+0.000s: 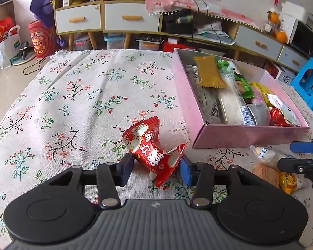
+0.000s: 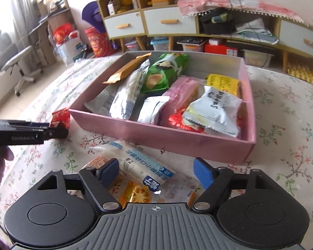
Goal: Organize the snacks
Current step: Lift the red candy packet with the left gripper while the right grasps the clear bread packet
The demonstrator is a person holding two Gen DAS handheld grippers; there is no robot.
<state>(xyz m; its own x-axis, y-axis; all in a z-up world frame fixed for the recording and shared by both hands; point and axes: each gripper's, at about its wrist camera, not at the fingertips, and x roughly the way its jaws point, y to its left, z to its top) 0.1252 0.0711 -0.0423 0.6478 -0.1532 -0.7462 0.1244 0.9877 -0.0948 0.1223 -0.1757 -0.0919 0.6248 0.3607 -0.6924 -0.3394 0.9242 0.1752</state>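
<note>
The left gripper (image 1: 156,167) pinched the red snack packet (image 1: 151,145) near the pink box's (image 1: 250,135) front-left corner; the box lay to its right. The right gripper (image 2: 156,174) gaped around a white-and-blue packet (image 2: 139,164).

left hand-held gripper (image 1: 156,167) | pads gripping red snack packet (image 1: 151,149) | pink box (image 1: 240,135) right

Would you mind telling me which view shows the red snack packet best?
The left wrist view: the red packet sits whole and centred between the left gripper fingers. The right wrist view catches only its edge behind that gripper.
</note>
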